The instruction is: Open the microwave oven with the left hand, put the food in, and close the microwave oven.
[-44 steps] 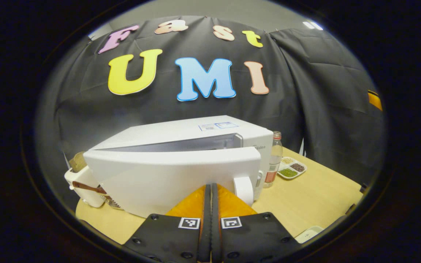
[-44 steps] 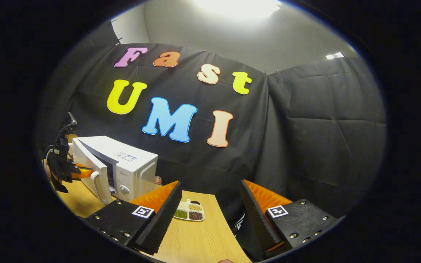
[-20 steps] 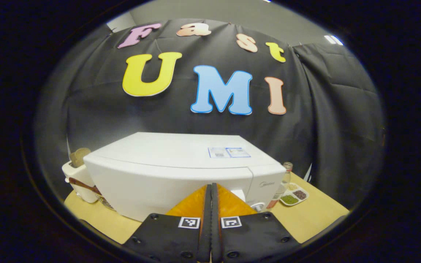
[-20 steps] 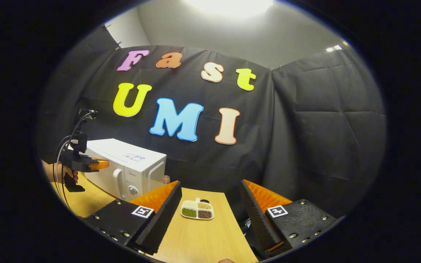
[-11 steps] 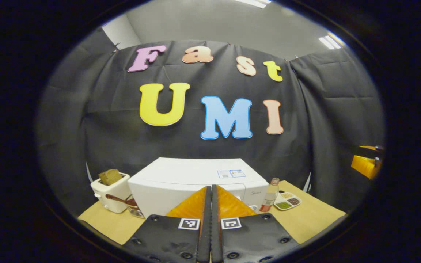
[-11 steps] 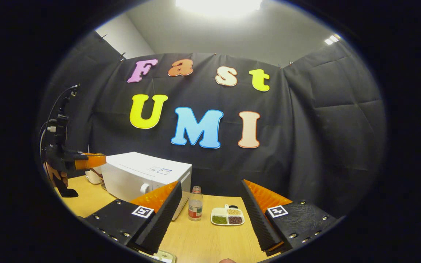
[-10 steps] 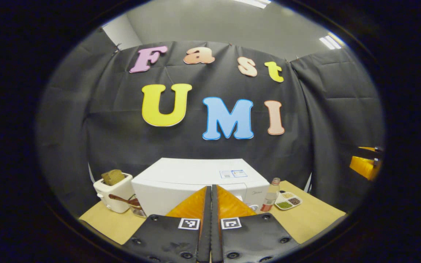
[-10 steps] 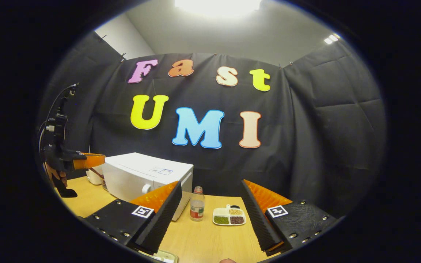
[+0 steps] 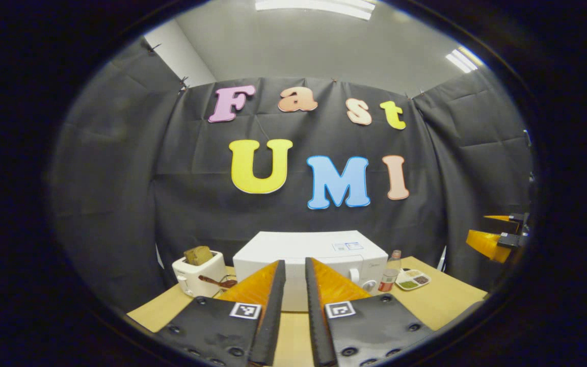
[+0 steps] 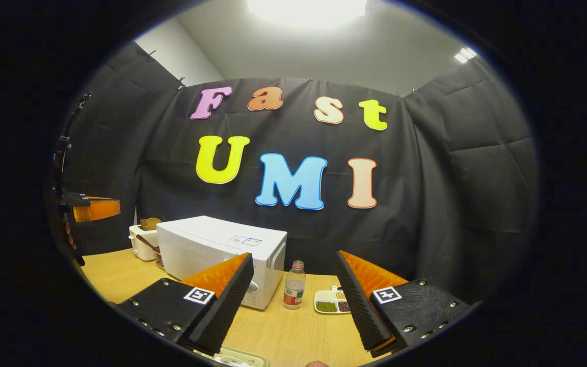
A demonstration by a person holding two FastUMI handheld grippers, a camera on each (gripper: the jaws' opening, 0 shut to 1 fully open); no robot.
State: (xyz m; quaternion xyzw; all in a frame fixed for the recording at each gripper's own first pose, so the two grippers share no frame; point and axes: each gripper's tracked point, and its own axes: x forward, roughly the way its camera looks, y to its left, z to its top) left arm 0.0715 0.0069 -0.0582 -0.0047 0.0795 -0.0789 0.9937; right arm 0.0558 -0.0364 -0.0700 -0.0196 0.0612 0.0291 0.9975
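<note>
On the wooden surface [image 9: 441, 306], the white microwave oven [image 9: 303, 255] stood with its door closed, its long axis running side to side across the left gripper view, its front with handle and dial [image 9: 370, 284] facing the camera. It sat at 12 o'clock from the left gripper [image 9: 293, 265], just past the fingertips, apart from them; the two fingers stood slightly parted with a narrow gap, gripping nothing. A white toaster [image 9: 196, 274] with a slice of bread in it stood at the oven's 9 o'clock, a small bottle [image 9: 390, 278] with a red label at its 3 o'clock, and a divided dish [image 9: 411, 280] of grains beyond the bottle.

From the right gripper view, the microwave oven [image 10: 217, 250] lay at about 10 o'clock from the right gripper [image 10: 293, 265], its front turned toward 4 o'clock. The bottle [image 10: 293, 291] and dish [image 10: 330, 302] showed between the fingers, which were spread wide and empty. At the view's 9 o'clock edge the left gripper [image 10: 95, 209] hung above the surface, well apart from the oven.
</note>
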